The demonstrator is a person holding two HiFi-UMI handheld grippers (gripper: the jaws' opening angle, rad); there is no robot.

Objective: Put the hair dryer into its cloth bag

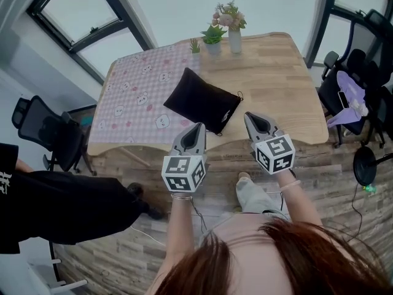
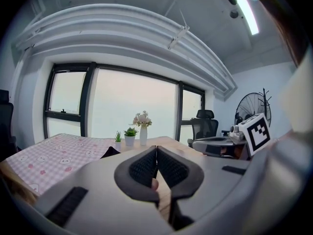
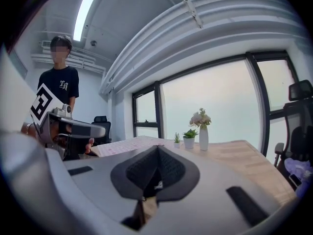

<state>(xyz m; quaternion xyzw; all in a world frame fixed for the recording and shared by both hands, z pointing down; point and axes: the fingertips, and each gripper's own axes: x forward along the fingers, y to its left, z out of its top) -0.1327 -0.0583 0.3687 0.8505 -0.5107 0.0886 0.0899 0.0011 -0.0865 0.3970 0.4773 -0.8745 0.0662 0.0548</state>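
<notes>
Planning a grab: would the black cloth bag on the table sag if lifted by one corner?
Likely yes: the black cloth bag looks soft, with rounded, puffy edges. It lies flat on the table, so it probably won't roll.

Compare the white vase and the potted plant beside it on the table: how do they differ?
The white vase is taller and narrower; the potted plant sits in a shorter, wider pot. The white vase holds pale pink flowers; the potted plant shows only green leaves. Both stand upright at the far edge of the table.
</notes>
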